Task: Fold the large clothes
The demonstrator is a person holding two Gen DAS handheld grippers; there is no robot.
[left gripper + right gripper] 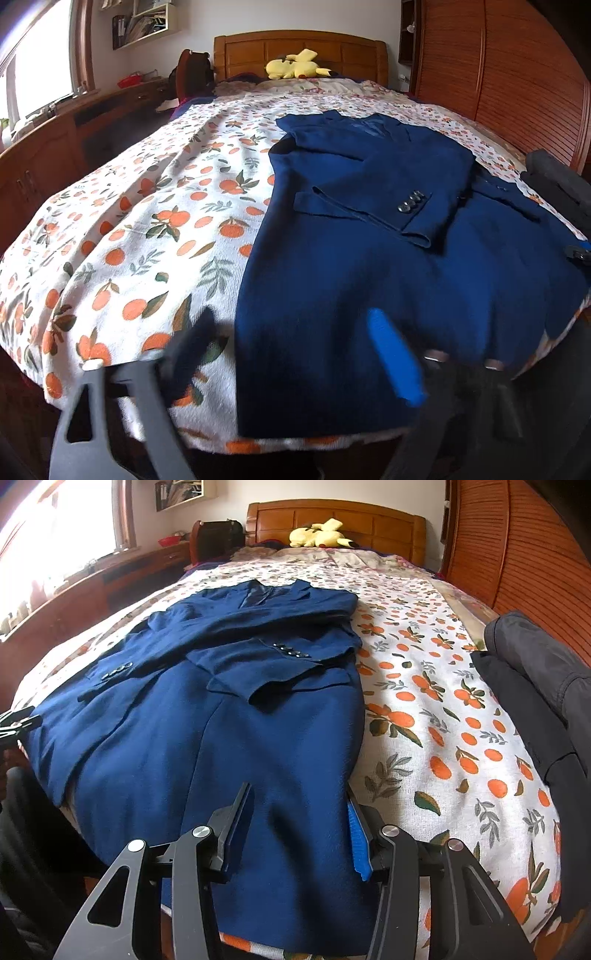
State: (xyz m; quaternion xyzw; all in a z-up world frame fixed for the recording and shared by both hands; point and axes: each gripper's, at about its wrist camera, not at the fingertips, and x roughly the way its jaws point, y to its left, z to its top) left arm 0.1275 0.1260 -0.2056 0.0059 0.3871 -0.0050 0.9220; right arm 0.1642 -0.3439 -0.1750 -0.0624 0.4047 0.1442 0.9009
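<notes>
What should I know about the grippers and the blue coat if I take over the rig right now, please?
Left gripper: open, holding nothing, at the coat's hem on its left side.
Right gripper: open, holding nothing, fingers astride the hem on the right side.
Blue coat: flat on the orange-print bedspread, collar toward the headboard, both sleeves already folded across the front.
Dark garment: lying at the bed's right edge.
Left to do: grip the hem and fold the body up toward the collar.
</notes>
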